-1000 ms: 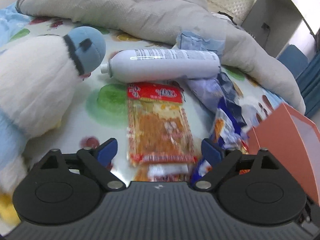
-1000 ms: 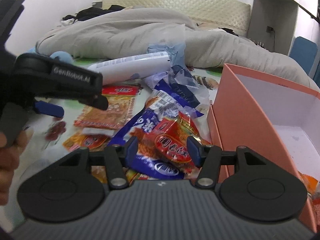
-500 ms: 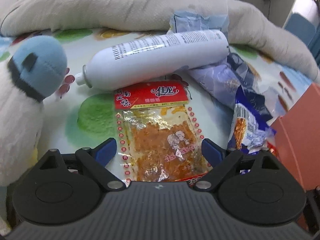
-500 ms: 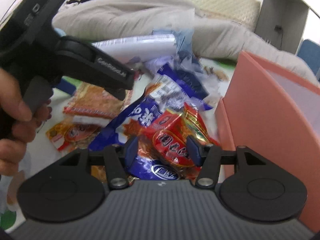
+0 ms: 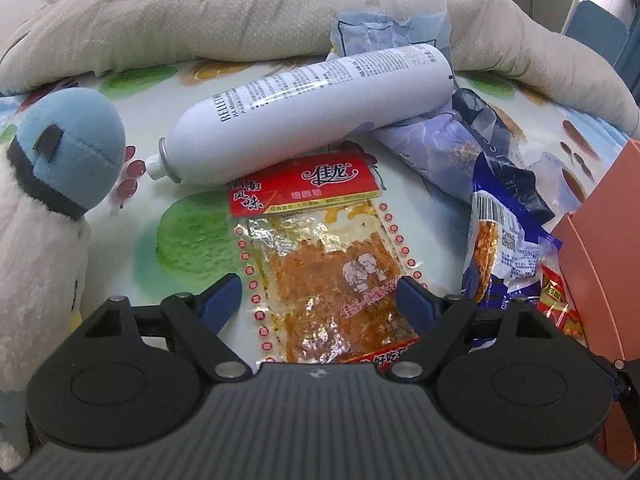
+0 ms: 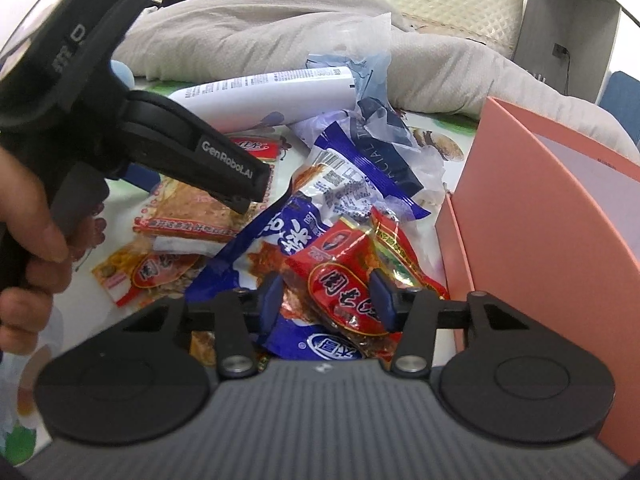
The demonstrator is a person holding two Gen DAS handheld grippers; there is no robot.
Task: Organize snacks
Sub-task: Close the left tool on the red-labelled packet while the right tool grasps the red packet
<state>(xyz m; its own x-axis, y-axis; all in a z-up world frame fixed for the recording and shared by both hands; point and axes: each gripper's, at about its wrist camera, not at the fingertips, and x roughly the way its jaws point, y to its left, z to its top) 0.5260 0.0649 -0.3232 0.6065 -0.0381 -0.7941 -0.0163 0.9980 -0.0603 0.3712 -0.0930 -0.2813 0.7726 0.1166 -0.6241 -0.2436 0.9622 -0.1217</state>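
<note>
Right, most of the snacks are not put away yet: the flat clear packet of orange spicy strips with the red header [image 5: 320,256] lies on the fruit-print sheet [image 5: 192,236], and a loose pile of wrappers sits beside it. The salmon-pink cardboard box [image 6: 532,216] stands open at my right; what I can see of its inside looks bare. So I'd call this early going, nearly everything left to move.

My left gripper [image 5: 320,300] straddles the lower half of that clear packet, one blue pad on each side, jaws closing but not pressing yet. My right gripper [image 6: 326,300] is closing too, around the crinkly red foil packet [image 6: 348,284] on top of the blue-and-white snack bag [image 6: 288,236]; the pads sit just beside its edges, no pinch that I can see.

Just beyond the clear packet lies a white spray can [image 5: 304,116], touching its header. A blue-and-white plush toy [image 5: 60,156] sits off to my left.
</note>
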